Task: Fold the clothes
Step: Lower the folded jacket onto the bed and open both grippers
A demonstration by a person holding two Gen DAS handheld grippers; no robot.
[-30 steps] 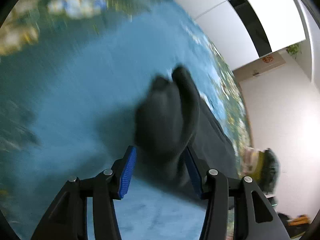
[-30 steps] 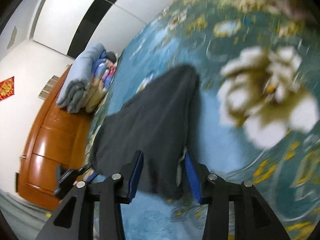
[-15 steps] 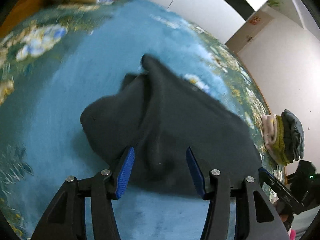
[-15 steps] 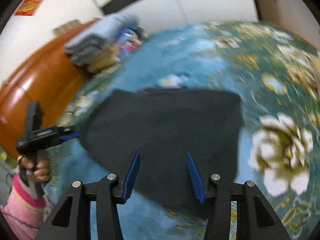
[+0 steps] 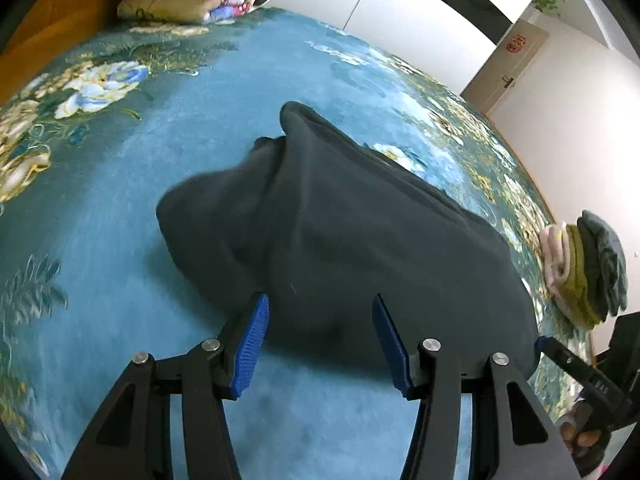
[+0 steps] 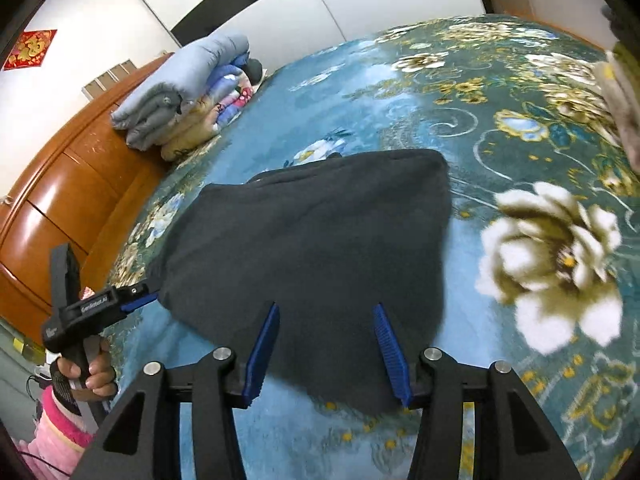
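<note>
A dark grey garment (image 5: pixel 340 236) lies folded in a loose heap on the blue floral bedspread (image 5: pixel 160 128); it also shows in the right wrist view (image 6: pixel 316 248). My left gripper (image 5: pixel 320 340) is open and empty, its blue pads just above the garment's near edge. My right gripper (image 6: pixel 326 350) is open and empty, over the garment's near edge on its side. Each gripper shows in the other's view: the right one (image 5: pixel 560 356) at the garment's right corner, the left one (image 6: pixel 140 300) at its left corner.
A stack of folded quilts (image 6: pixel 188 92) sits at the head of the bed by the wooden headboard (image 6: pixel 60 184). A pile of folded clothes (image 5: pixel 584 264) lies at the bed's right edge. White wall and wardrobe doors stand beyond.
Both grippers have let go of the garment, opened and drawn back. The garment dropped from a hanging bunch and now lies spread on the bed.
</note>
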